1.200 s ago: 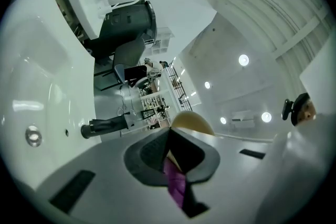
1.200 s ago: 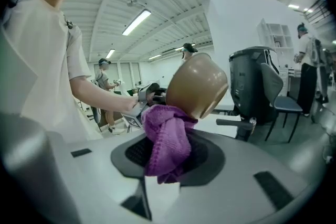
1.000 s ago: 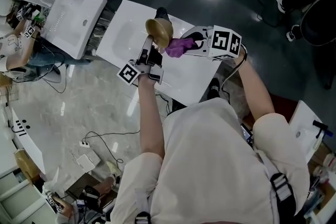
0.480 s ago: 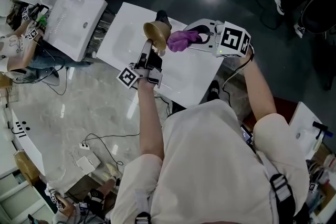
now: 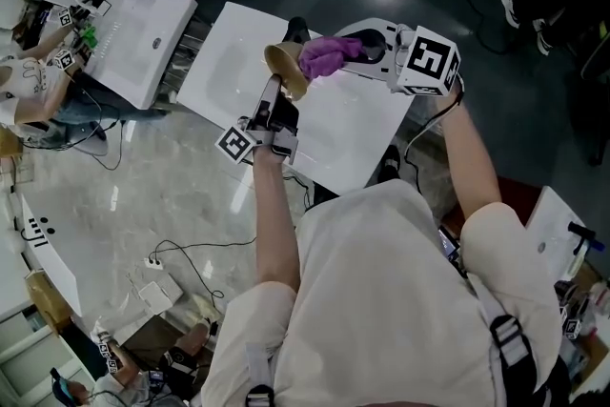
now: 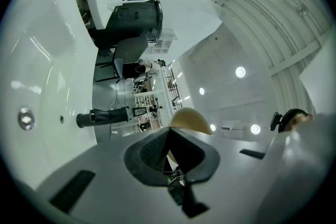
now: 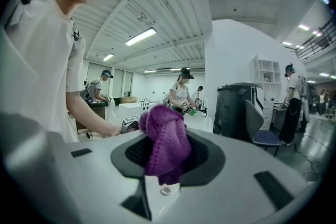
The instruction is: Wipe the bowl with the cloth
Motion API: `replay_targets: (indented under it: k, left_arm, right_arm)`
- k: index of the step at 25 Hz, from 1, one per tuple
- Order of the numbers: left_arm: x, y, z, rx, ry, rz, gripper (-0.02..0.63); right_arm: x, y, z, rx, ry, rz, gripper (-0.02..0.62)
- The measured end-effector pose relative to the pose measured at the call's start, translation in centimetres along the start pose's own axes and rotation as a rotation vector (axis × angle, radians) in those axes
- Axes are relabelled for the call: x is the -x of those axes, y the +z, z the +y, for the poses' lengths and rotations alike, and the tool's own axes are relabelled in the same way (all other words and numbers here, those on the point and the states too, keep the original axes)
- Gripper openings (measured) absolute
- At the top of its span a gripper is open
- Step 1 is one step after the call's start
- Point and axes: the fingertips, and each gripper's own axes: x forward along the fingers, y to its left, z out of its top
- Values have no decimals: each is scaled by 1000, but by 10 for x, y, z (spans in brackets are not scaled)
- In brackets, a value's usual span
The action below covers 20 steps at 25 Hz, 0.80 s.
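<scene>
Left gripper (image 5: 282, 89): jaws clamped on the rim of the bowl (image 5: 283, 62), as its own view shows, the pads meeting over the edge.

Bowl: tan-gold, smooth, matte, rounded. It is held tipped on its side, raised over the white table (image 5: 229, 62), near the table's far edge.

Right gripper (image 7: 167, 161): jaws pinching the cloth (image 5: 324, 55), with its marker cube (image 5: 429, 62) to the right in the head view.

Cloth: purple, coarse knit, bunched into a thick wad. One lobe stands above the pads and a tail hangs down between them. In the head view it lies against the right side of the bowl, apparently touching the rim, though the exact contact is too small to confirm.

Background: other persons (image 7: 181, 93) stand at white tables.
</scene>
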Motion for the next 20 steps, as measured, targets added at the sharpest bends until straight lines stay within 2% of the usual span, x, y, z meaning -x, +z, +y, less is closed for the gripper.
replay_targets:
  k: [6, 11, 16, 20]
  left_arm:
    - [-2, -5, -8, 15, -35, 4, 9]
    - [-9, -11, -18, 11, -68, 37, 9]
    - [-20, -16, -37, -5, -127, 65, 9]
    - [-26, -9, -47, 17, -156, 17, 9]
  right_arm:
    - [-5, 12, -14, -6, -28, -35, 114]
    - [-8, 19, -38, -54, -106, -77, 114]
    - [-20, 6, -56, -120, -184, -70, 113]
    - [-30, -13, -52, -187, -192, -50, 114]
